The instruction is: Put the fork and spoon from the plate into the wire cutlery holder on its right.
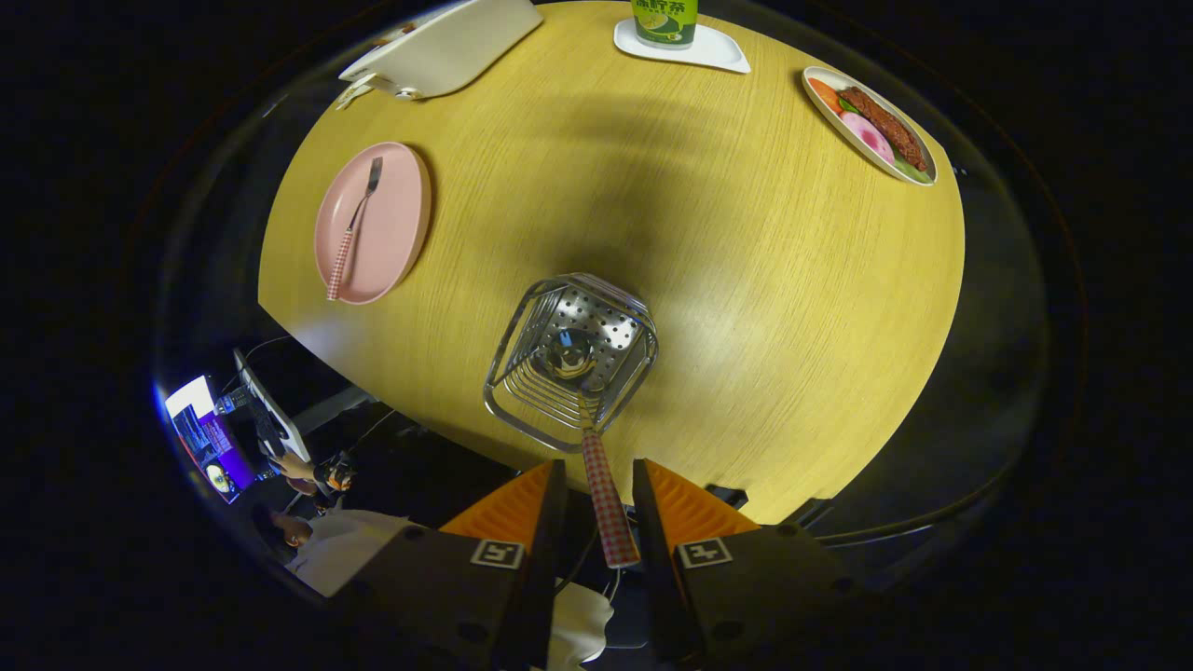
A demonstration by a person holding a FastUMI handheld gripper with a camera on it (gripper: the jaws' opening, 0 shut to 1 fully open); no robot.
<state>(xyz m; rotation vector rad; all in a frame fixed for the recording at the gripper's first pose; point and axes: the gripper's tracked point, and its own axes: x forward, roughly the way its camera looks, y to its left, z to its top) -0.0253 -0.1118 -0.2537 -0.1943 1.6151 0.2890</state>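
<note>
Tongs (599, 508) spread around spoon (606, 503) handle | bowl down in holder (570, 359) | fork (352, 228) on plate (396, 224)

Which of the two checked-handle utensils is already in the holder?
The spoon: bowl down in the wire cutlery holder, handle between the open tongs. The fork lies on the pink plate.

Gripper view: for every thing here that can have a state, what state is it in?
Gripper: fingers open, spoon handle between them, not pressed.
Checked-handled spoon: bowl down inside the holder, handle sticking out.
Wire cutlery holder: upright on the table, holding the spoon.
Checked-handled fork: lying on the plate, not yet moved.
Round pink plate: flat on the table, fork on it.
</note>
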